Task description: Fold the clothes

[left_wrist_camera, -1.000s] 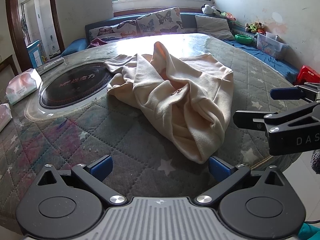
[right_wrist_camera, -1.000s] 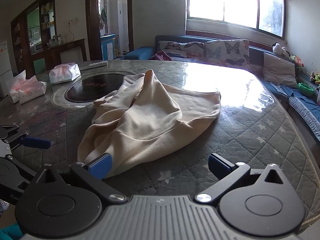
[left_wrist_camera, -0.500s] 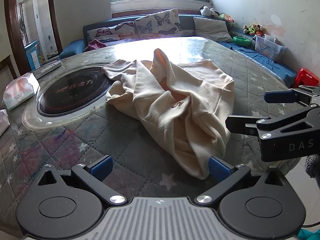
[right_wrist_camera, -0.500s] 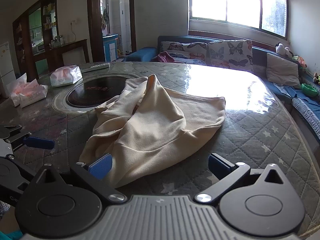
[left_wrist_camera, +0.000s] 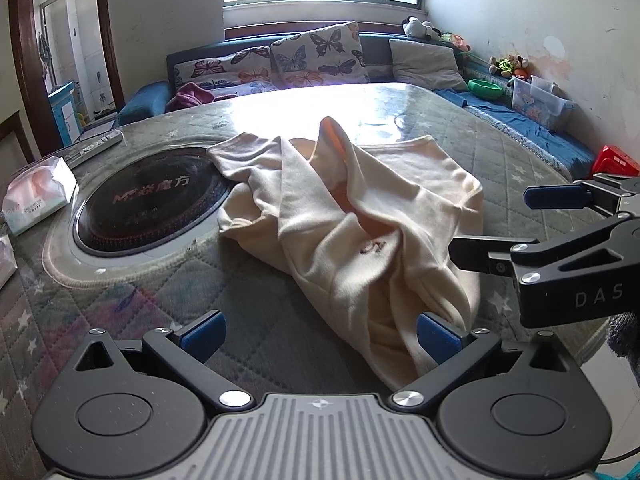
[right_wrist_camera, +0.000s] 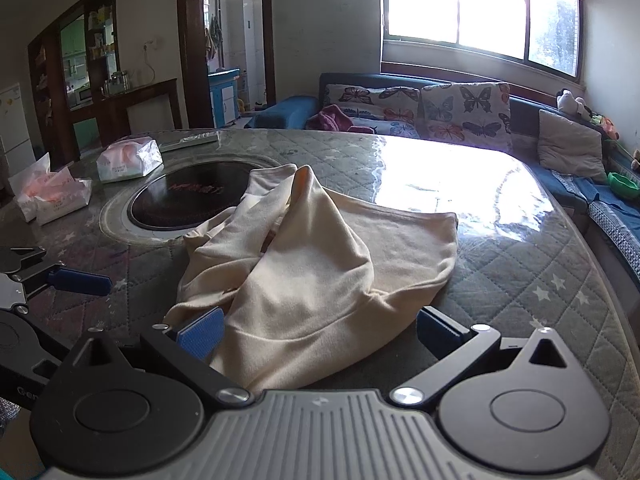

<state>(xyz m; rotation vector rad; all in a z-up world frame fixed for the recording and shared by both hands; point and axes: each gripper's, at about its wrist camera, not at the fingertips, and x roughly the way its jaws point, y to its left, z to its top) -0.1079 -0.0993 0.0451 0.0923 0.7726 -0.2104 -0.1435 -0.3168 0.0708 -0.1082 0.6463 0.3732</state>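
One cream garment (left_wrist_camera: 352, 232) lies crumpled (not folded) mid-tabletop (left_wrist_camera: 160, 300), its near hem toward six o'clock. Both grippers, left (left_wrist_camera: 320, 330) and right (right_wrist_camera: 320, 332), jaws apart and empty, have closed in on that hem since a second ago, likely lining up a grasp.

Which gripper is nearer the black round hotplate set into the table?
Left. The left gripper faces the hotplate across bare tabletop; the right gripper sits beyond the cream garment, farther away.

Bright window (right_wrist_camera: 480, 12), blue sofa (left_wrist_camera: 376, 50) with butterfly cushions (right_wrist_camera: 464, 110), pale walls (left_wrist_camera: 532, 12), dark wooden doorway (right_wrist_camera: 188, 40)
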